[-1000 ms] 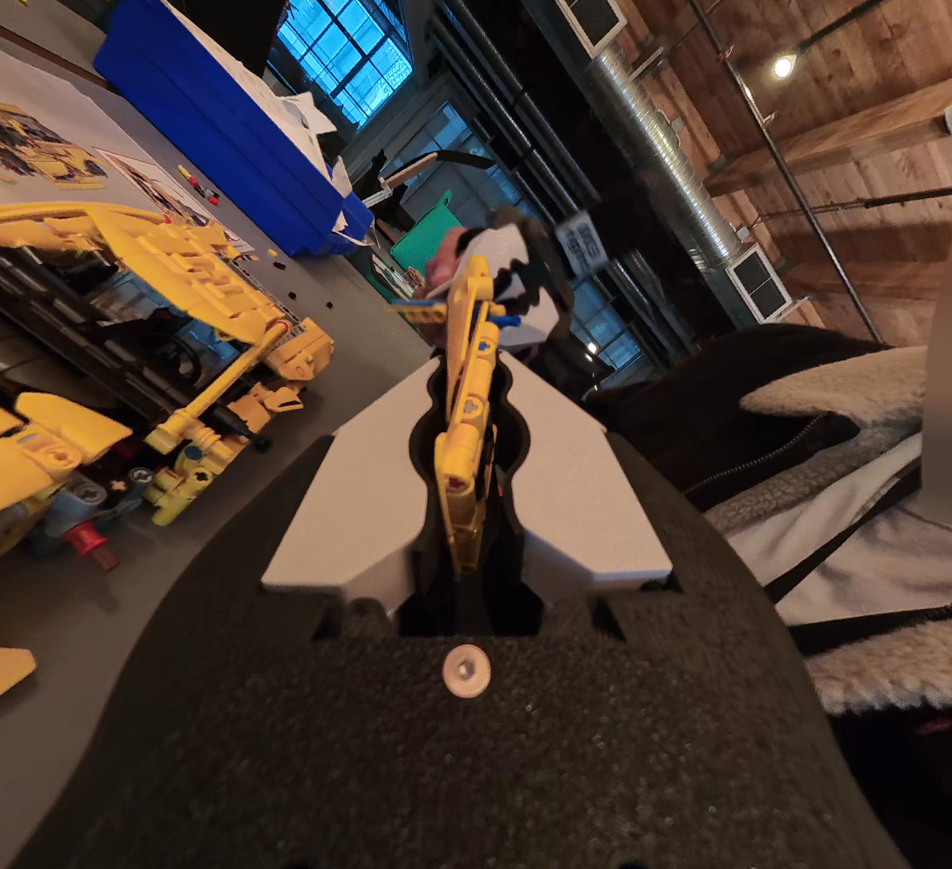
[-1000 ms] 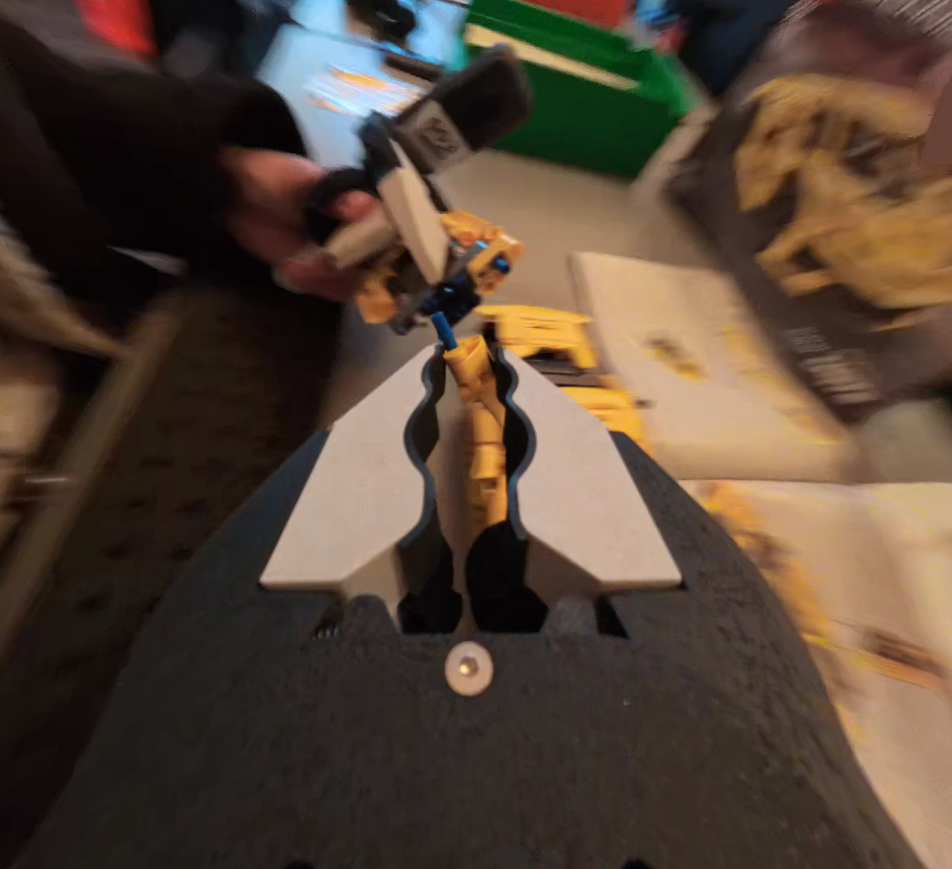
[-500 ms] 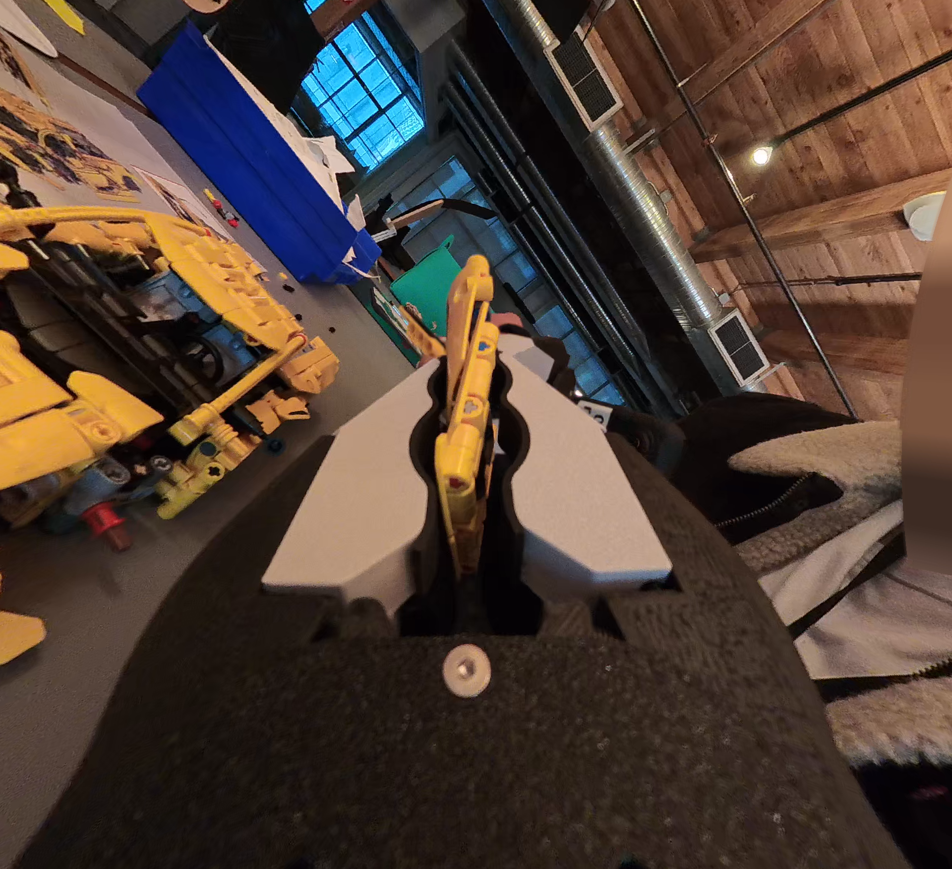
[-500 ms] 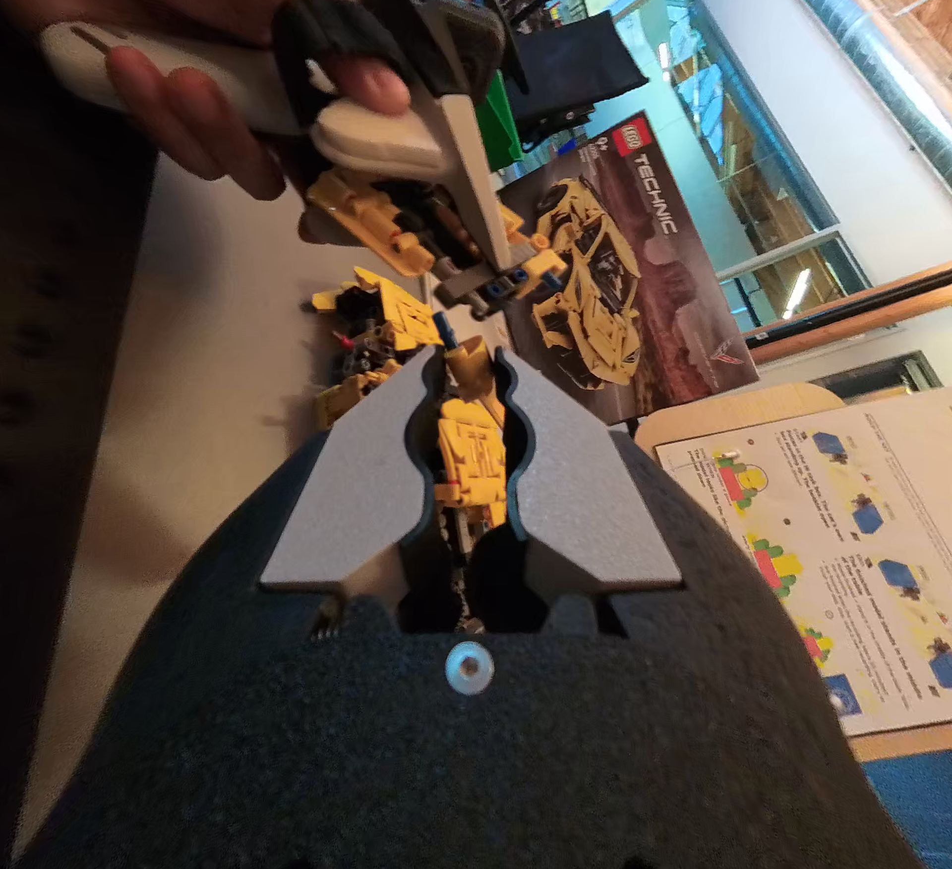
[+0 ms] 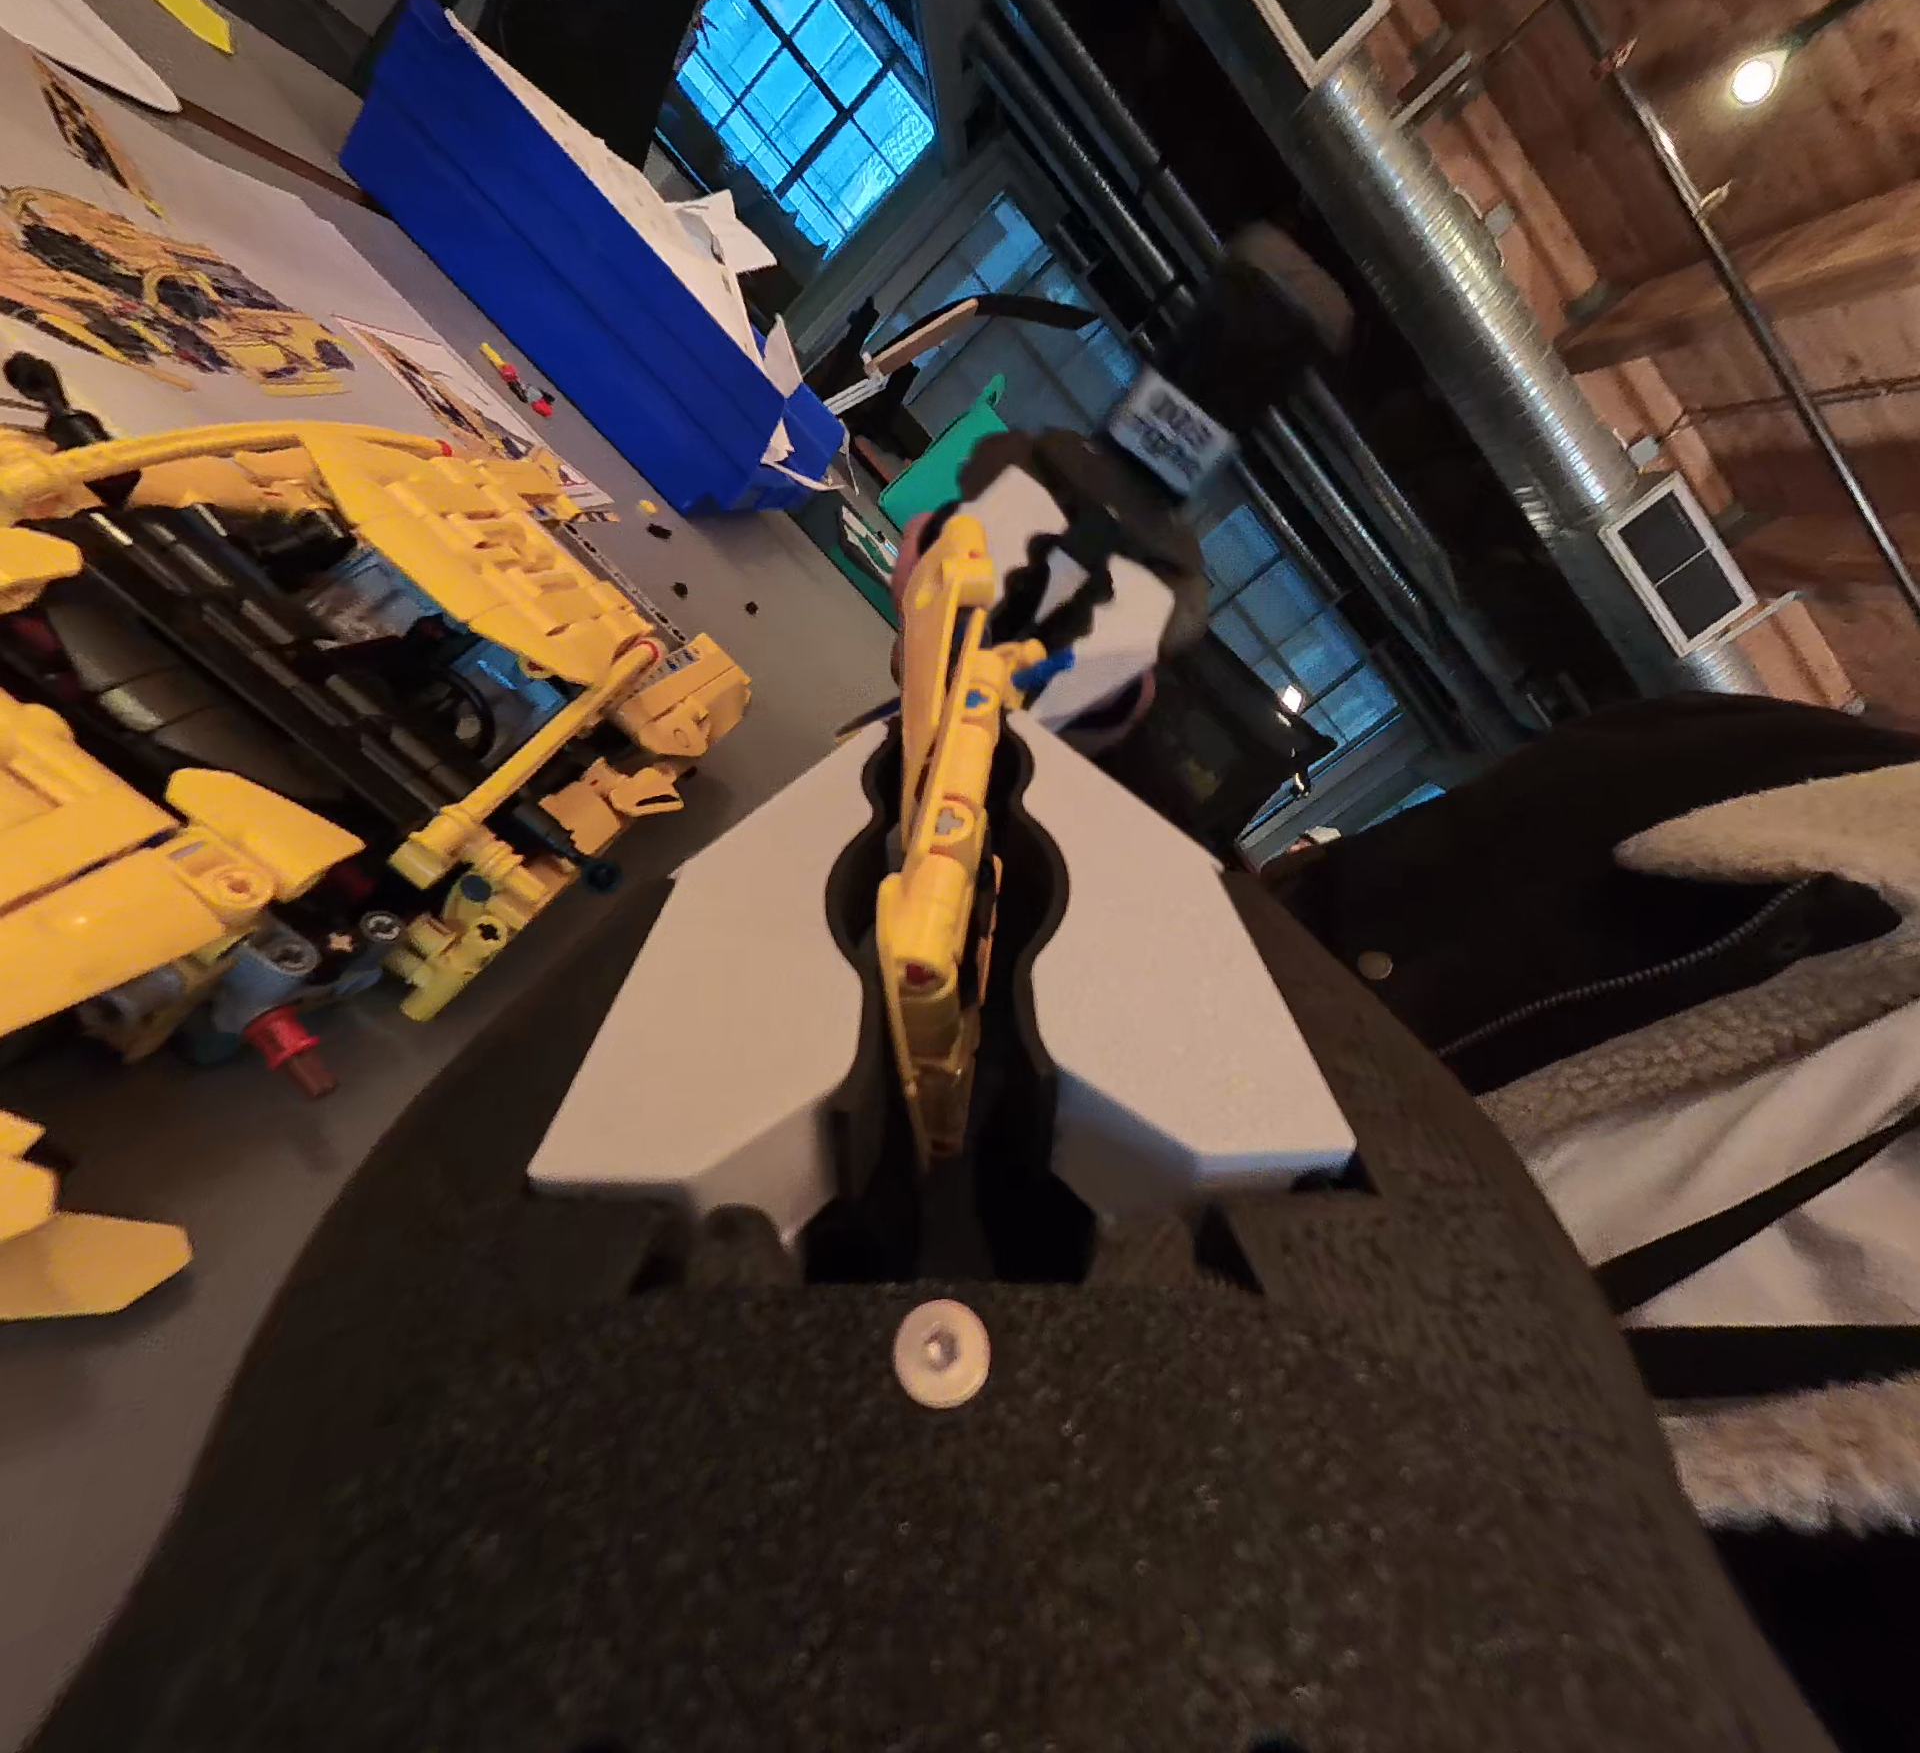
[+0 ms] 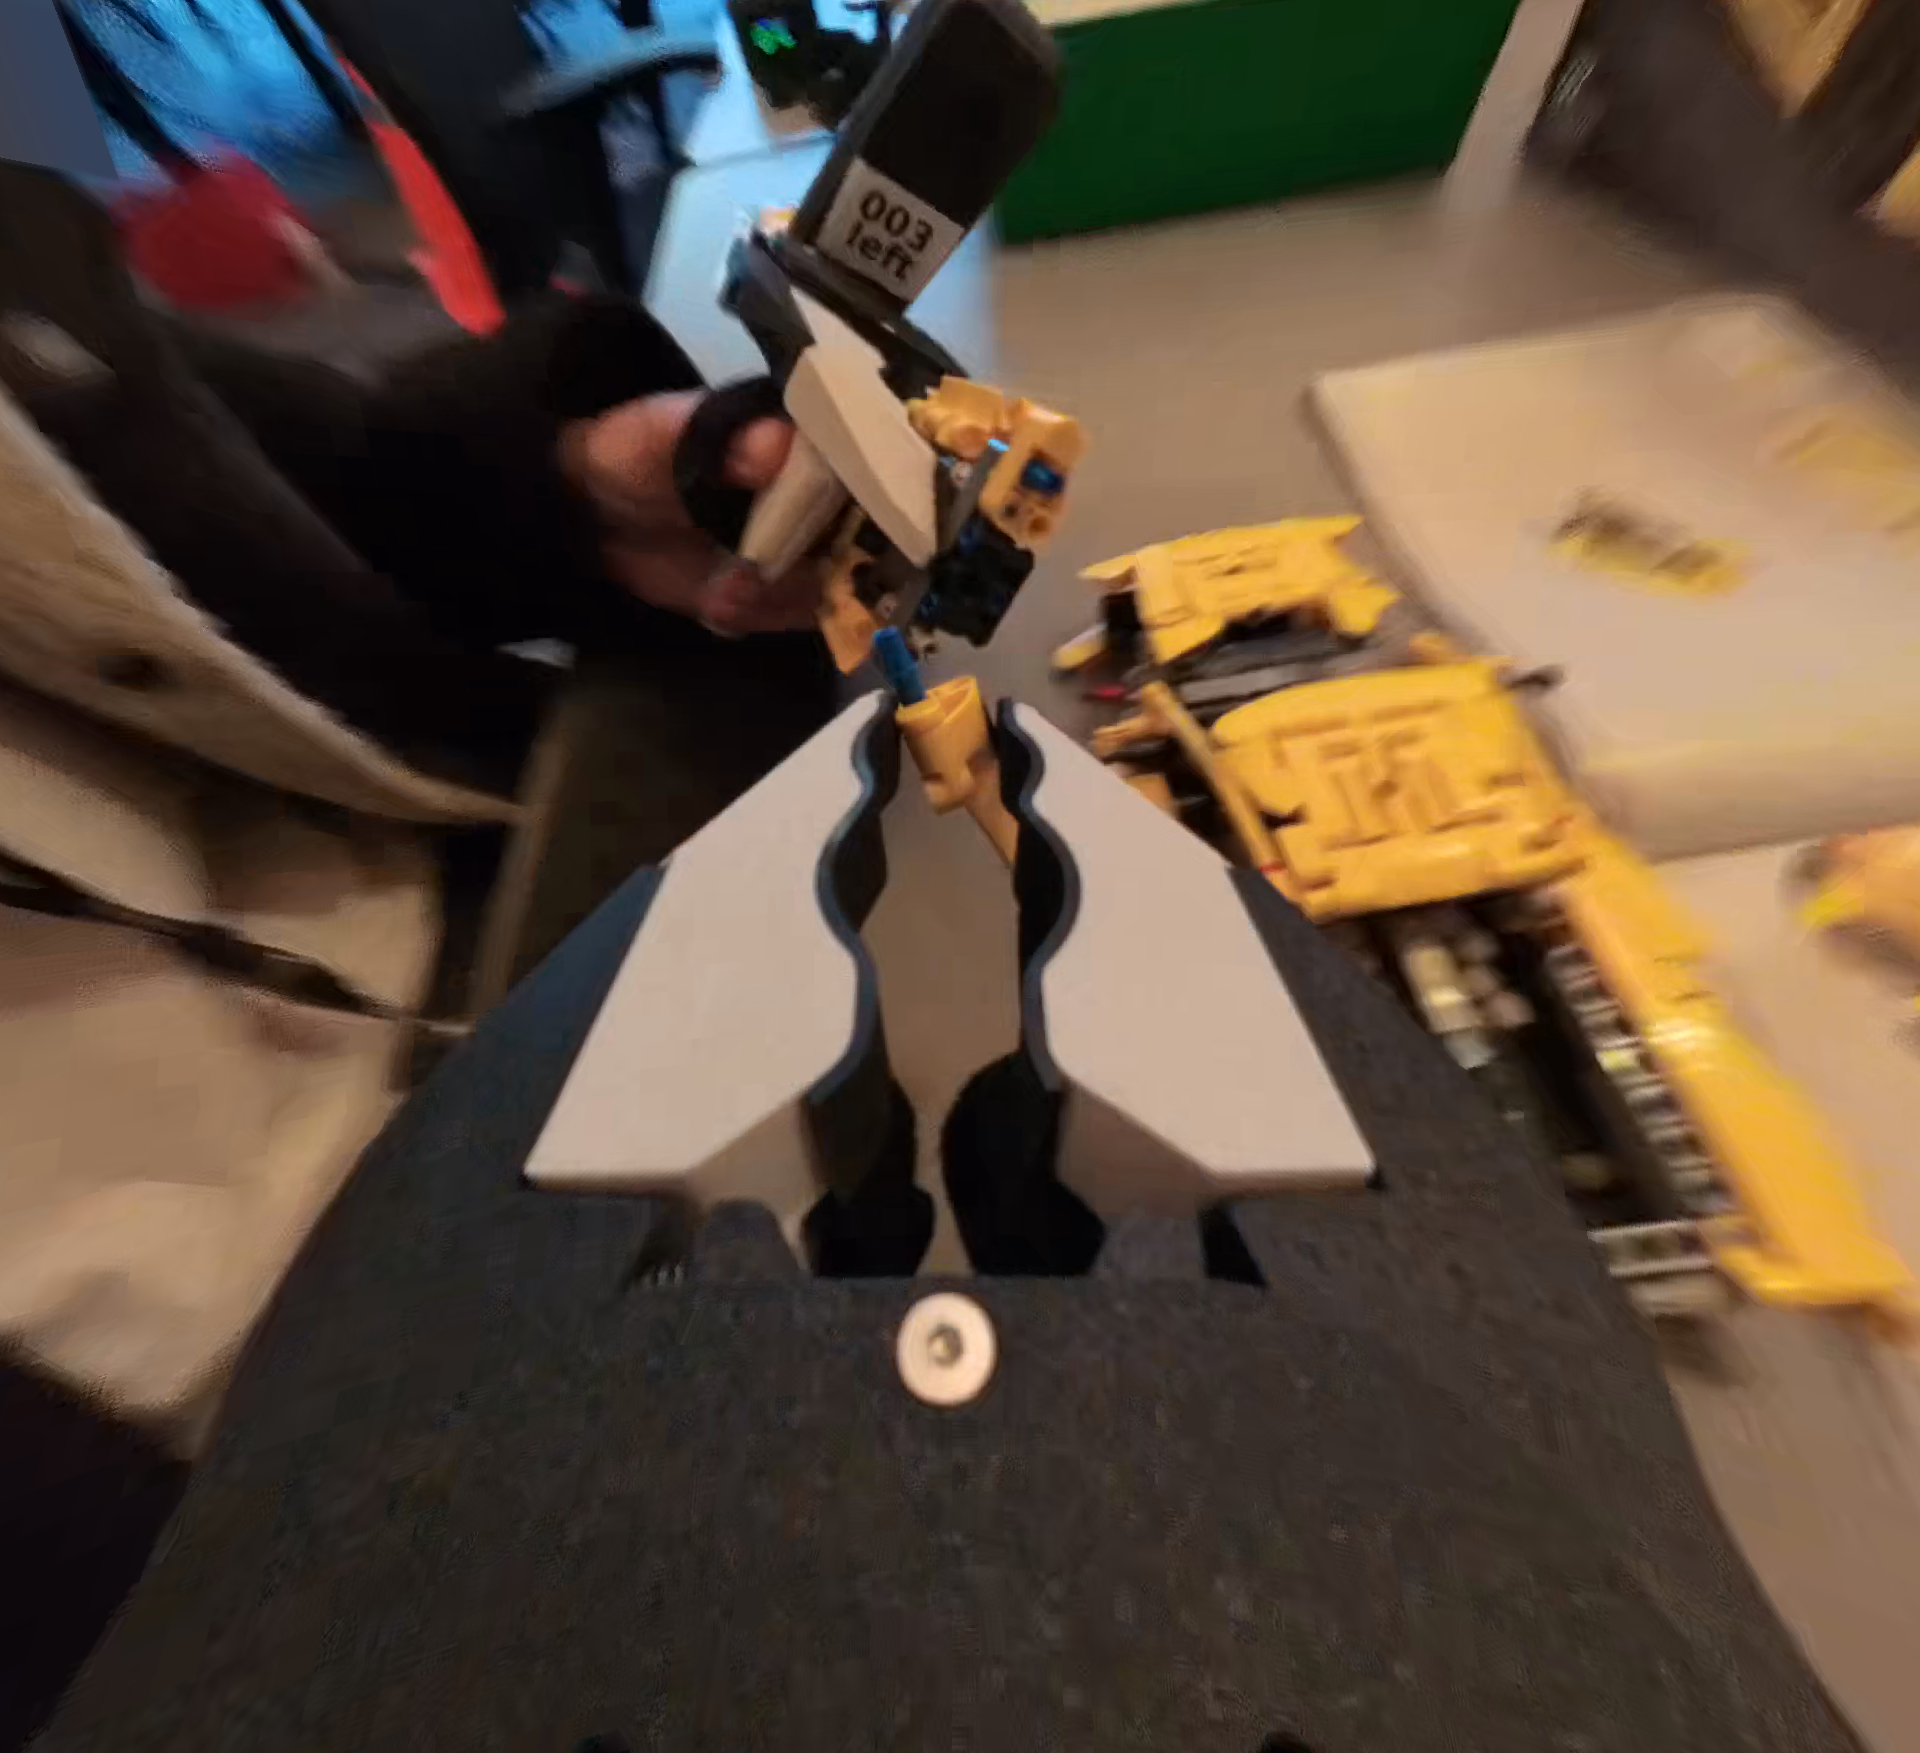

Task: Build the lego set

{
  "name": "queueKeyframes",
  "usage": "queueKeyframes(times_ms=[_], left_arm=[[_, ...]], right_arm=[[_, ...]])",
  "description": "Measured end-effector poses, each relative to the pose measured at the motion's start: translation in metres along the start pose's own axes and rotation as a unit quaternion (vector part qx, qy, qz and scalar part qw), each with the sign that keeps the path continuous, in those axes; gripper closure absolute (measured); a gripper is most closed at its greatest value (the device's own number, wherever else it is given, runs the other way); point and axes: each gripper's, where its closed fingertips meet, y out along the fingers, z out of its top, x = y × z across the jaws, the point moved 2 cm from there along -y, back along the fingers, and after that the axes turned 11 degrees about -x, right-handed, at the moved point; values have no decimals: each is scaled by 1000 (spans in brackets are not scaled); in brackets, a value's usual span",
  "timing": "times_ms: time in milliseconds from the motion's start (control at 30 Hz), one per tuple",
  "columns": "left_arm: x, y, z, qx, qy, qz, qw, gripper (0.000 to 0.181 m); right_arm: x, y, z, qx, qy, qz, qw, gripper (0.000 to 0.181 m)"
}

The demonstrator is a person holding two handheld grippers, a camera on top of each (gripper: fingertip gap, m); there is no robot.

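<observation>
Right claw [image 6: 940, 747], swung back from half a second ago, pinches yellow connector piece [image 6: 954, 739] just under blue pin [image 6: 900, 664] of left claw's [image 5: 951, 768] gripped yellow subassembly [image 5: 935, 872]; mating looks imminent.

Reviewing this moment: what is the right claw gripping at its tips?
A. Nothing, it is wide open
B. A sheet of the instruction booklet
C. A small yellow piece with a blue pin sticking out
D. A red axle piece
C. In the right wrist view the right claw pinches a small yellow piece at its tips, and a blue pin pokes out of its end.
</observation>
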Motion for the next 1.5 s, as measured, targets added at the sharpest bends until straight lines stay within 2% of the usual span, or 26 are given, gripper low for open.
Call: queueKeyframes(times_ms=[33, 100, 167, 233, 300, 400, 600, 800, 967, 1067, 1333, 1500], left_arm=[[1, 1, -1, -4, 4, -2, 1000, 167], [5, 2, 0, -2, 11, -11, 1000, 167], [7, 0, 2, 7, 11, -21, 1000, 167], [8, -2, 4, 15, 5, -30, 999, 167], [9, -2, 5, 19, 2, -38, 999, 167], [11, -3, 5, 23, 4, -40, 999, 167], [12, -2, 8, 41, 10, -27, 999, 167], [9, -9, 17, 97, 4, -10, 995, 167], [9, -12, 20, 121, 24, 20, 992, 167], [10, -12, 21, 134, 23, 21, 990, 167], [13, -10, 25, 164, 44, 45, 984, 167], [13, -12, 30, 212, 27, 29, 976, 167]], right_arm=[[-2, -4, 3, 15, 59, 63, 996, 163], [-11, -8, 9, 54, 151, 182, 970, 163], [-12, -2, 9, 84, 210, 226, 948, 163], [-21, 8, 5, 78, 260, 292, 917, 164], [-17, 15, 6, 105, 302, 315, 893, 164], [-4, 15, 7, 148, 328, 292, 886, 164], [6, 8, 22, 273, 356, 271, 852, 164], [7, 19, 26, 326, 361, 229, 843, 164], [7, 24, 26, 376, 388, 243, 805, 164], [6, 24, 27, 402, 389, 238, 794, 164], [7, 24, 29, 413, 379, 219, 799, 166], [0, 32, 32, 403, 339, 161, 834, 166]])
